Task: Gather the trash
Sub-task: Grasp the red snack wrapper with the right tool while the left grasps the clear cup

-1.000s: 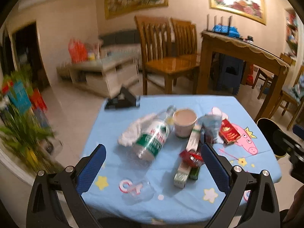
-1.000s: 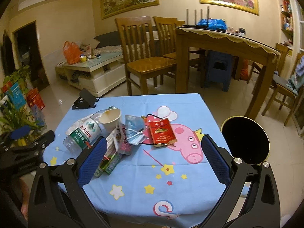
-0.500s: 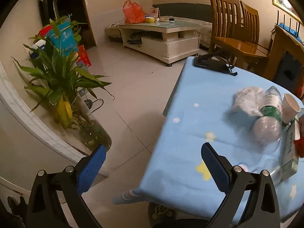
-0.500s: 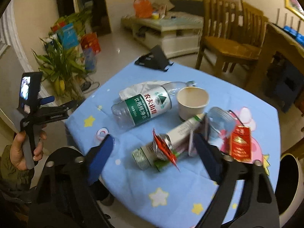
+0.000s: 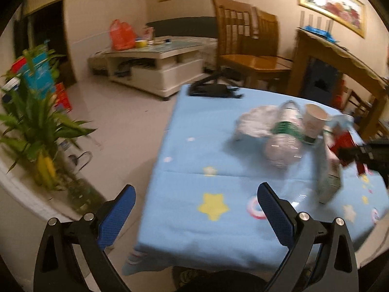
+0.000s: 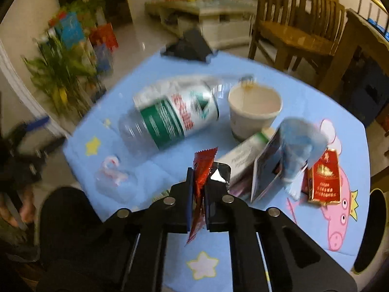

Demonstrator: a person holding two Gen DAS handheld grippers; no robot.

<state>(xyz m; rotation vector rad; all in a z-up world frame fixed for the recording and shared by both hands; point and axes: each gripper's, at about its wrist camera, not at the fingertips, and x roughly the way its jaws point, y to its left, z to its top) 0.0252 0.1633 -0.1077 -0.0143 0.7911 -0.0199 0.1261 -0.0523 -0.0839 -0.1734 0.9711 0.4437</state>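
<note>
The right gripper (image 6: 197,182) has just closed, pinching a red wrapper (image 6: 203,170); the left gripper (image 5: 193,215) gapes wide, holding nothing, over the table's edge (image 5: 155,170).

Blue cartoon-print table (image 6: 316,102): lying bottle (image 6: 170,116), paper cup (image 6: 254,112), red packet (image 6: 324,177), black stand (image 6: 189,46).

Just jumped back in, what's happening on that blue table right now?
A person is clearing trash with two handheld grippers. The right gripper has just closed on a red wrapper, pinched between its pads. The left gripper is open and empty at the near edge of the table. The plastic bottle, paper cup and red packet lie uncollected.
</note>
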